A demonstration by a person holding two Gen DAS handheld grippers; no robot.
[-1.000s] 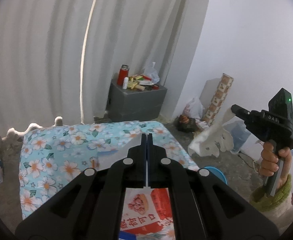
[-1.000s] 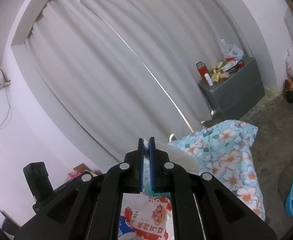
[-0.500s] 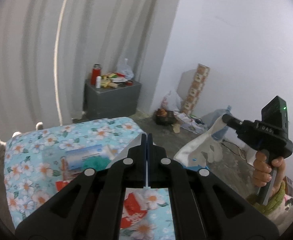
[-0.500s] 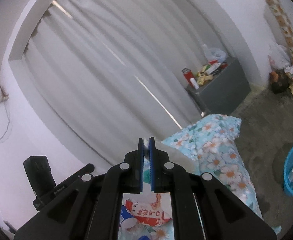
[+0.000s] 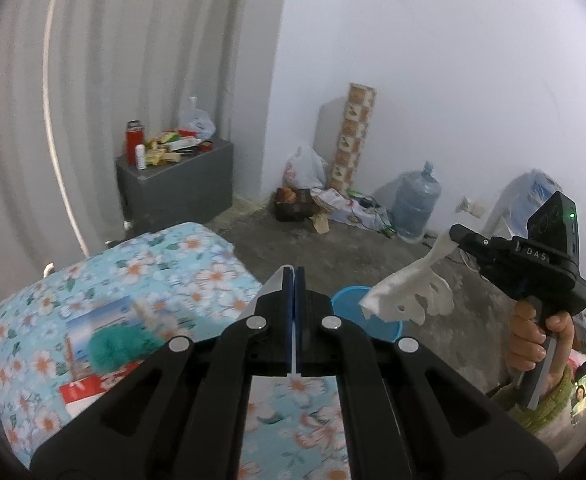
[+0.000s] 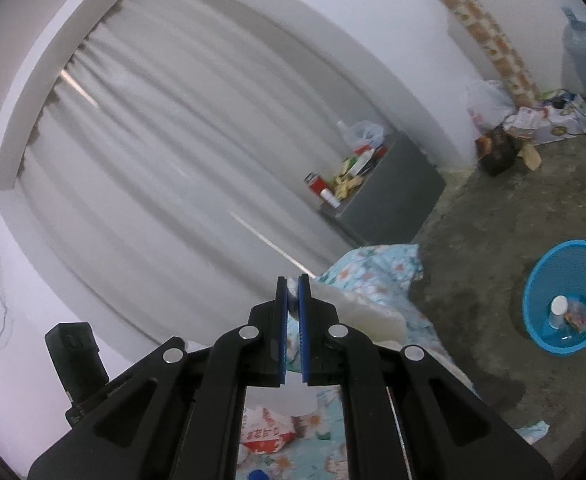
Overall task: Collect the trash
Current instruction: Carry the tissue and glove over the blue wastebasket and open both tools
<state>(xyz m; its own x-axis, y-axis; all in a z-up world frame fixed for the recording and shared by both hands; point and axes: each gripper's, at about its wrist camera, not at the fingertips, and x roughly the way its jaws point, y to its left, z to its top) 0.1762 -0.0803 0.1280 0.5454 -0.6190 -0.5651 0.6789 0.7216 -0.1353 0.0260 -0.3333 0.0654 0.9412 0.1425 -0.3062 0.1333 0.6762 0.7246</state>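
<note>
Tissue (image 5: 407,292), white and torn with holes, hangs from the tip of the right gripper (image 5: 455,234); we see it clenched in the jaws in the left wrist view, dangling in the air above the blue basket (image 5: 349,304), not touching it. In the right wrist view the same gripper (image 6: 292,286) shows a scrap of white pinched between its blue pads, the rest of the sheet trailing off to the right behind the finger and partly hidden.

Left gripper (image 5: 294,276): jaws pressed together, nothing between them that we can see. Its black frame blocks the lower middle of that view, so much of the floral cloth (image 5: 197,264) is covered.

On the cloth we make out a teal fuzzy lump (image 5: 121,348), a red-and-white packet (image 6: 267,432) cut off by the frame, and a blurred pale object near the teal one that we cannot identify.

The basket sits on the bare floor in the right wrist view (image 6: 533,280); inside, a white-capped item and some wrappers, too small to tell apart. A hand (image 5: 533,340) grips the right gripper's handle, its sleeve cut off at the frame edge.
</note>
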